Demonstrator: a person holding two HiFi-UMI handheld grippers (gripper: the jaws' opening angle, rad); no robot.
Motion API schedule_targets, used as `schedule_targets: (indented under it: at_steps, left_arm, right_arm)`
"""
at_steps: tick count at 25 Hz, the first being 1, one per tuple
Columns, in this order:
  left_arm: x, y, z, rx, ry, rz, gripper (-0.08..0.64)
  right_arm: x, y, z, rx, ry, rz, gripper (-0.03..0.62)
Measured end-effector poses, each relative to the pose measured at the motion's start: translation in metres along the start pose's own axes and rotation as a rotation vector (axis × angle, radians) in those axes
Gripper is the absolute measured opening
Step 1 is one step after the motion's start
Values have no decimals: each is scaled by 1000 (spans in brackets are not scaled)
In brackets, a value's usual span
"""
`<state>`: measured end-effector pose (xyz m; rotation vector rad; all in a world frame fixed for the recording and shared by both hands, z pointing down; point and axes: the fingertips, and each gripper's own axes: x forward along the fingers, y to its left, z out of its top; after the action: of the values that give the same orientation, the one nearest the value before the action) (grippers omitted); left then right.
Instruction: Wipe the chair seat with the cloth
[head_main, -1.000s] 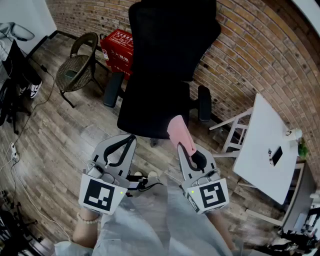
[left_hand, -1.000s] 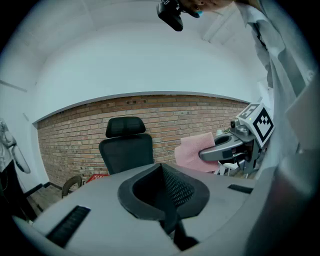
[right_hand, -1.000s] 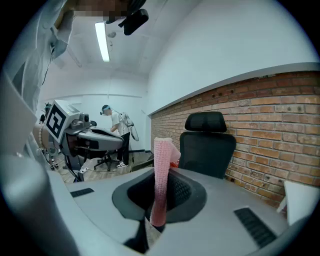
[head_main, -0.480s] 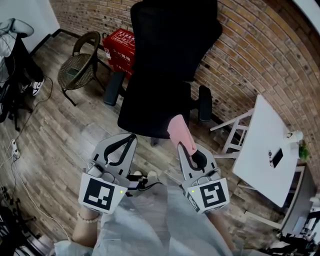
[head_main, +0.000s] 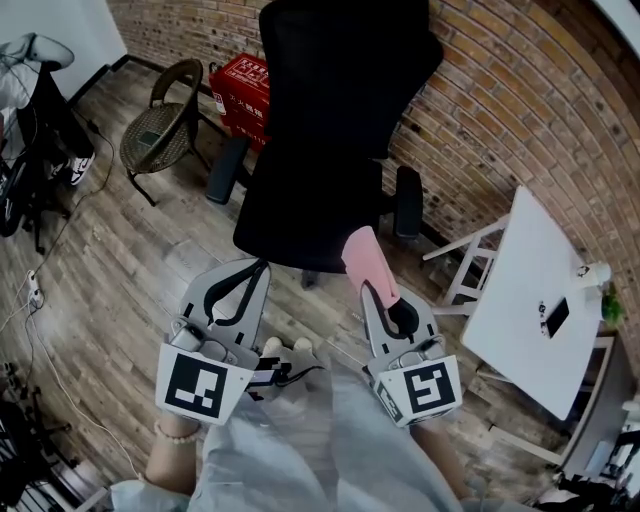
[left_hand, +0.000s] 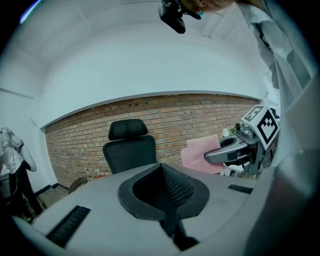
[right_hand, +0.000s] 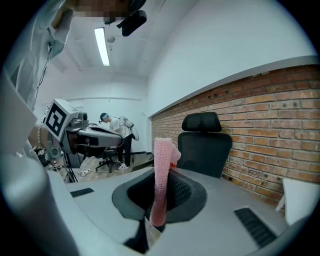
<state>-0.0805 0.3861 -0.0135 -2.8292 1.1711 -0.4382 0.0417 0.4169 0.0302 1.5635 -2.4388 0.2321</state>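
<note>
A black office chair stands against the brick wall, its seat (head_main: 298, 215) just ahead of both grippers and its backrest (head_main: 340, 80) beyond. My right gripper (head_main: 378, 292) is shut on a pink cloth (head_main: 366, 262), which sticks up from the jaws over the seat's near right edge. In the right gripper view the cloth (right_hand: 161, 172) stands upright between the pads, with the chair (right_hand: 202, 142) behind it. My left gripper (head_main: 258, 270) hovers at the seat's near edge, jaws together and empty. From the left gripper view I see the chair (left_hand: 131, 150) and the cloth (left_hand: 201, 152).
A wicker chair (head_main: 155, 135) and a red crate (head_main: 240, 85) stand at the back left. A white table (head_main: 535, 290) with small items is on the right. Cables run along the floor on the left. A person (right_hand: 116, 131) stands far off behind.
The head view has shifted slightly. Both grippers hold the same pose before the chair, and the cloth is still gripped.
</note>
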Motion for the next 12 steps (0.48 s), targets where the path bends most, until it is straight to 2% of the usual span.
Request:
schedule_targets:
  at_steps: [6,12]
  left_arm:
    - [2,-6,3,-5,-19,34,18]
    - [17,7,3,-10,-20,42,18]
  right_arm:
    - [-6,-3,-6,-12,2,14,54]
    - [5,-9,-4,-32,9,10,52]
